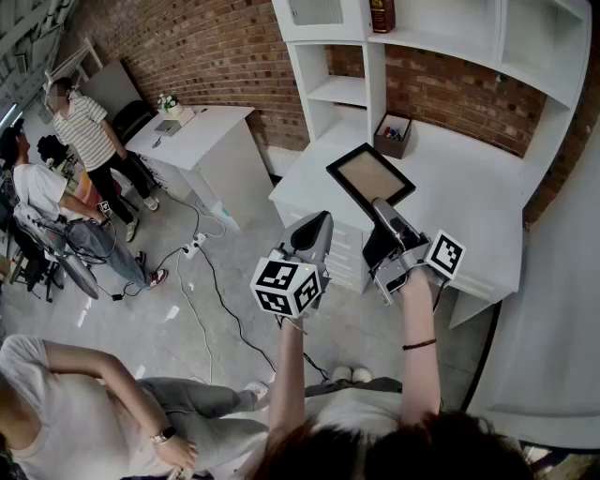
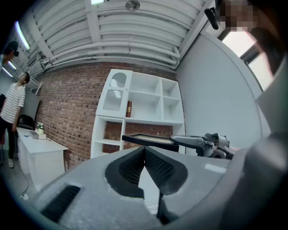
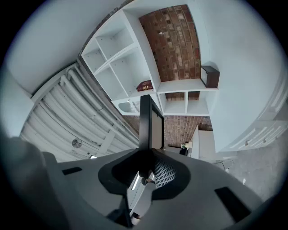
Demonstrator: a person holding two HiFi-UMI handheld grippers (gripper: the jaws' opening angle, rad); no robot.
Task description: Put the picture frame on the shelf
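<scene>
The picture frame [image 1: 370, 176] is black-edged with a brown panel and hangs tilted above the white desk top [image 1: 469, 202]. My right gripper [image 1: 382, 212] is shut on its near edge. In the right gripper view the frame [image 3: 145, 119] stands edge-on between the pads. The left gripper [image 1: 315, 228] hovers lower left of the frame, off the desk, shut with nothing in it. From the left gripper view the frame [image 2: 153, 141] and the right gripper [image 2: 203, 143] show ahead of the white shelf unit [image 2: 144, 101]. The shelf unit [image 1: 349, 89] rises behind the desk.
A brown box of pens [image 1: 392, 136] stands on the desk near the brick wall. A brown bottle [image 1: 380, 15] sits on an upper shelf. A second white desk [image 1: 202, 127], several people [image 1: 89, 131] and floor cables [image 1: 192, 248] are at the left.
</scene>
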